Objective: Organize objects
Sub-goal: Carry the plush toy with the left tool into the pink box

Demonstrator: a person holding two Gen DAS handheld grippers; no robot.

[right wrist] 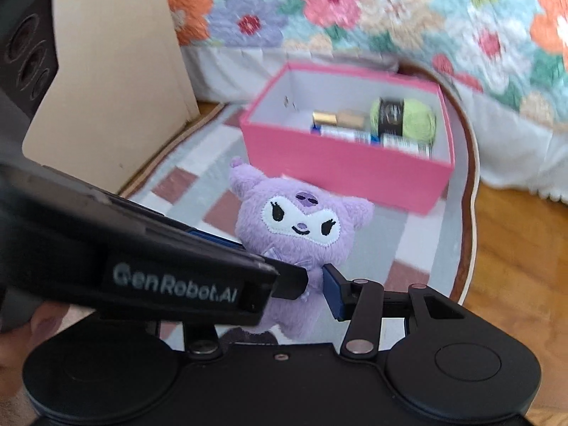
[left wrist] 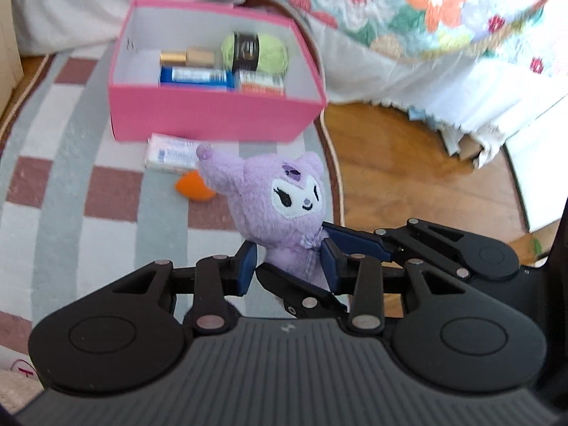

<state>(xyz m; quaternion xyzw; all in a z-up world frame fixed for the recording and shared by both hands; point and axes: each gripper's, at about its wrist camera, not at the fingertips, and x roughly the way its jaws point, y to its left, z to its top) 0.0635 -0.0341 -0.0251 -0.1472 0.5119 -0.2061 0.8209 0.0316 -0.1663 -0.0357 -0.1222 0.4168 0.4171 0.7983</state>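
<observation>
You hold the purple plush toy (left wrist: 284, 209) upright between both tools, above the checked rug (left wrist: 64, 177) and short of the pink box (left wrist: 213, 113). Your left tool (left wrist: 289, 266) is clenched on the toy's body just under the bow, a blue pad pressing each side; your right tool (right wrist: 316, 284) reaches in from the other side and grips the same body, though one of its pads is hidden behind the left tool's finger. The box sits open near the bed's flowered quilt (right wrist: 390, 17), already holding a ball of green yarn (left wrist: 255, 51), a gold-capped bottle (left wrist: 186, 57) and two small cartons. A white packet (left wrist: 172, 152) and an orange piece (left wrist: 193, 186) lie on the rug just in front of the box. The risk, as it looks: two tools share one soft body, so if you pull them apart or let one go early the toy may twist, slip out and fall short of the box, or its ears may catch the near wall.
</observation>
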